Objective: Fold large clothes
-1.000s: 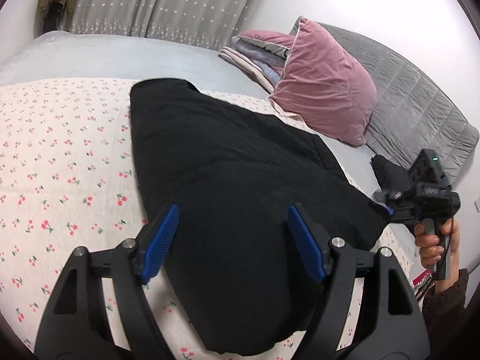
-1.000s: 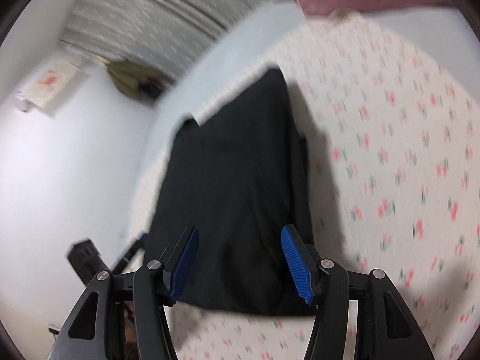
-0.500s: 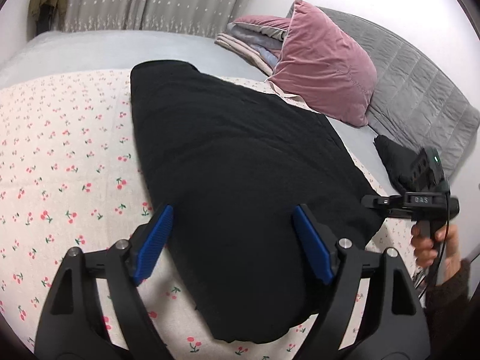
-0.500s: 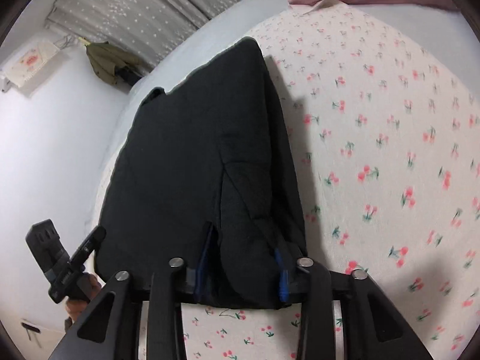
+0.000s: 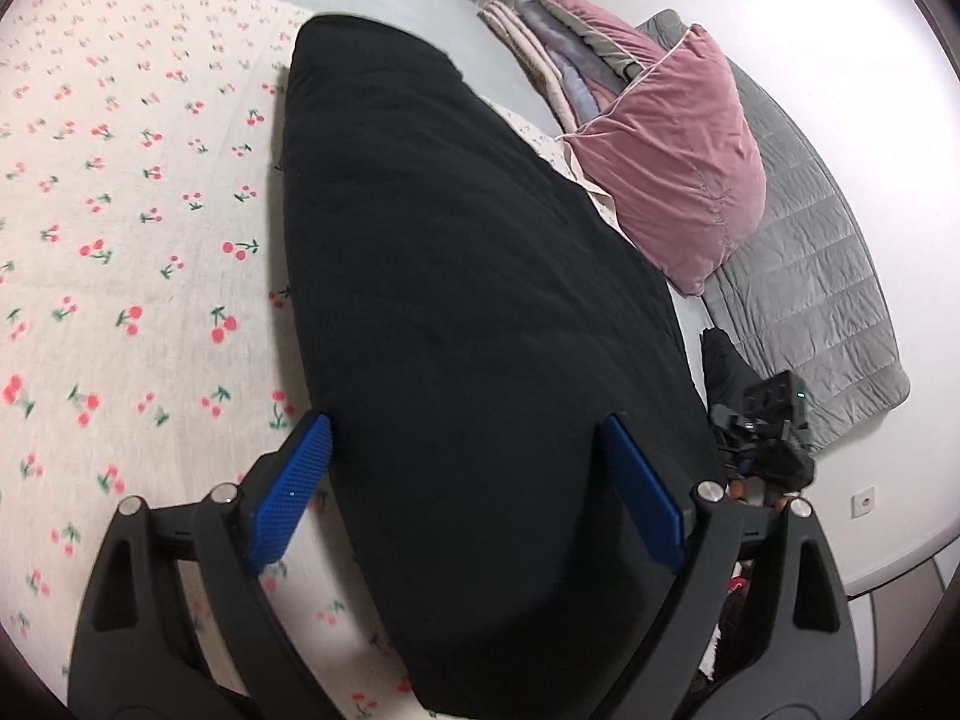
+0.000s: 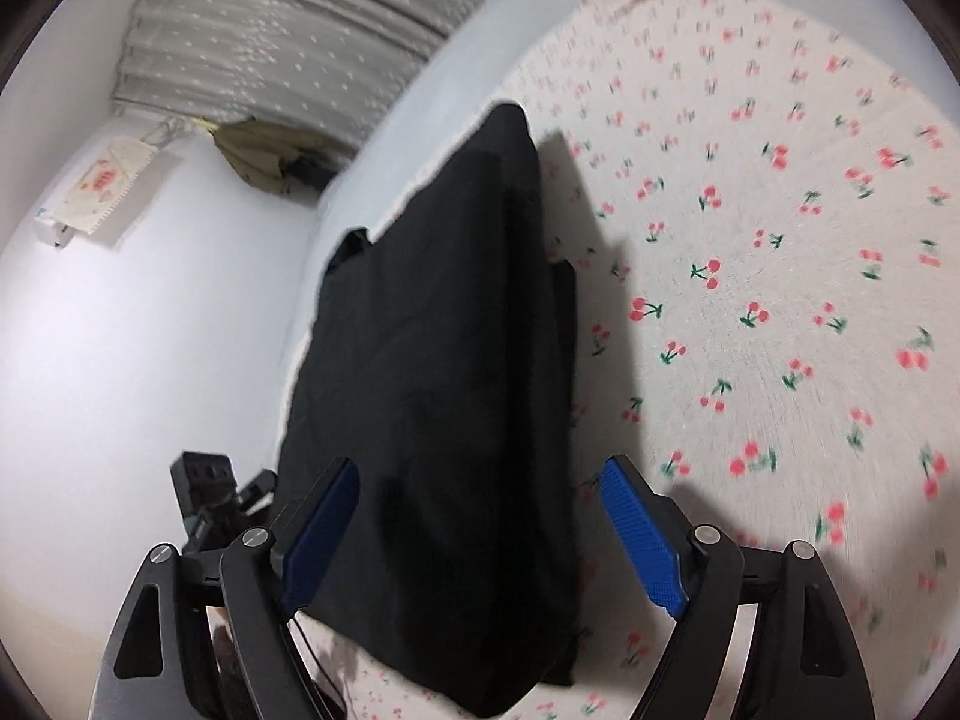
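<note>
A large black garment (image 5: 468, 276) lies folded into a long thick shape on the cherry-print sheet (image 5: 120, 240). My left gripper (image 5: 468, 486) hovers over its near end, its jaws opening wide and its blue pads (image 5: 294, 492) not pressing the cloth. From the opposite end, the right wrist view shows the same garment (image 6: 438, 360). My right gripper (image 6: 480, 531) straddles that end with its jaws opening and the cloth loose between them. The body of the right gripper (image 5: 774, 414) shows past the garment's far corner.
A pink velvet pillow (image 5: 672, 168) and a stack of folded blankets (image 5: 558, 42) sit beside the garment, with a grey quilted cover (image 5: 810, 276) behind them. White wall and a dotted grey curtain (image 6: 288, 30) bound the bed. The cherry sheet (image 6: 780, 300) spreads wide beside the garment.
My right gripper, shut on the garment's end half a second ago, has let go and spread wide. The left gripper has moved in lower, rolled, and its jaws have widened.
</note>
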The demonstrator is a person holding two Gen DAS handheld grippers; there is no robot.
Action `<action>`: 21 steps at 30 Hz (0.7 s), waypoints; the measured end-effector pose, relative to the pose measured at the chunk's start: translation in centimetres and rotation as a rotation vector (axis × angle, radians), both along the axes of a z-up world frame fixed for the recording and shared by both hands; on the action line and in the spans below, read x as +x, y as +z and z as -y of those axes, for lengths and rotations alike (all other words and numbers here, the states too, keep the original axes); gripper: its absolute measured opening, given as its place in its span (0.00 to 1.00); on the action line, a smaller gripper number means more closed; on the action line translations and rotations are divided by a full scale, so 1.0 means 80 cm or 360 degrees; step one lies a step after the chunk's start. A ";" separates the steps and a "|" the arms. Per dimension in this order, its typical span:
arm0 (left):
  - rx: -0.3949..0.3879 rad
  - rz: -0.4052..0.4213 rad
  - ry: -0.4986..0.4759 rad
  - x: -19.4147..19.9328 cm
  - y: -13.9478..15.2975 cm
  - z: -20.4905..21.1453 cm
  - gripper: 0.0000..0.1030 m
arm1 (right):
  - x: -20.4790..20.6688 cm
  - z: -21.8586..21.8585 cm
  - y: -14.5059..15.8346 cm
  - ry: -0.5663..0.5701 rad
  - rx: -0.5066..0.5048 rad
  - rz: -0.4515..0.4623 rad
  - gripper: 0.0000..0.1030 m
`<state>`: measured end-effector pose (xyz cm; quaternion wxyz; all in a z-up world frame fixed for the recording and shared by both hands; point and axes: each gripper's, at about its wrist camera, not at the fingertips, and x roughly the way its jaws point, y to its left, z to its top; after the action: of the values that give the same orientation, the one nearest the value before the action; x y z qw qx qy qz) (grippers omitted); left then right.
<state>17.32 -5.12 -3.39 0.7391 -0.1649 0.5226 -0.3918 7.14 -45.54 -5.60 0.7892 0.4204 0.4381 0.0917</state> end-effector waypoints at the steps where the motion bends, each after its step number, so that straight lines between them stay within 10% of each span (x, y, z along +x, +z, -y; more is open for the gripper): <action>1: -0.0009 -0.0021 -0.0006 0.006 -0.004 0.003 0.91 | 0.010 0.003 -0.008 0.0028 0.0020 -0.0018 0.82; 14: -0.0256 -0.0341 -0.0072 0.072 -0.059 0.016 1.00 | 0.106 -0.017 -0.041 0.0310 0.0151 -0.0054 0.83; 21: -0.0405 -0.0304 -0.0044 0.065 -0.041 -0.009 0.84 | 0.102 -0.053 -0.007 0.0329 0.0101 0.0096 0.59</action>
<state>22.48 -4.37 -6.68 0.6536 -0.2866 0.5389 -0.4475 15.26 -41.33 -6.18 0.7746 0.3948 0.4521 0.1990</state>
